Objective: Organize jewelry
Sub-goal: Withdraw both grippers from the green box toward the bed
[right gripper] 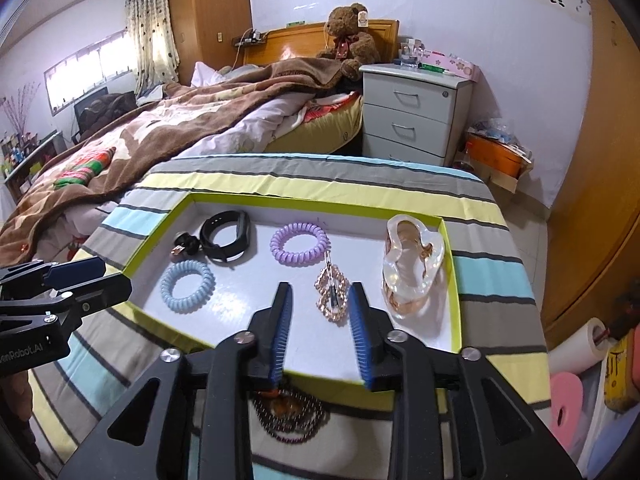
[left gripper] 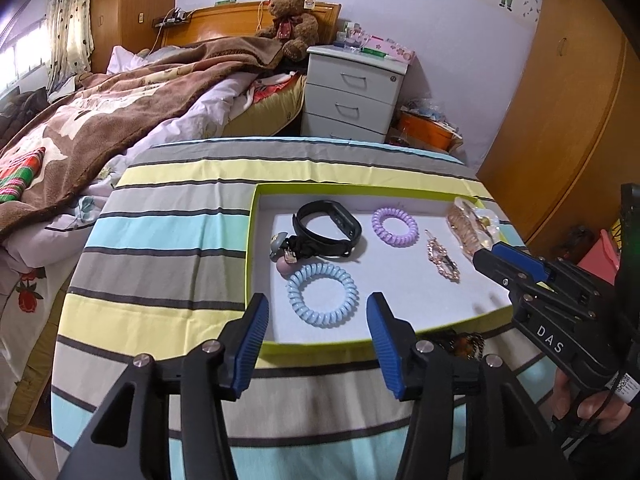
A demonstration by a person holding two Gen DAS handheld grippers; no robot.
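Note:
A shallow green-rimmed tray [left gripper: 251, 240] [right gripper: 450, 280] on a striped table holds a black band [left gripper: 330, 230] [right gripper: 226, 236], a purple coil tie [left gripper: 394, 225] [right gripper: 299, 243], a blue coil tie [left gripper: 322, 294] [right gripper: 187, 286], a rose-gold clip [left gripper: 442, 258] [right gripper: 332, 292], a clear claw clip [left gripper: 474, 226] [right gripper: 412, 266] and a small charm [left gripper: 284, 250] [right gripper: 184, 246]. A dark bead bracelet [right gripper: 290, 412] lies on the cloth in front of the tray. My left gripper [left gripper: 318, 306] is open over the blue tie. My right gripper [right gripper: 320, 294] is open around the rose-gold clip, empty.
The table wears a striped cloth [left gripper: 160, 240]. A bed with a brown blanket [left gripper: 100, 120] lies to the left, a white drawer unit [left gripper: 352, 96] behind, a wooden wardrobe [left gripper: 580, 120] to the right. A paper roll [right gripper: 576, 348] and pink item [right gripper: 568, 404] sit at the right.

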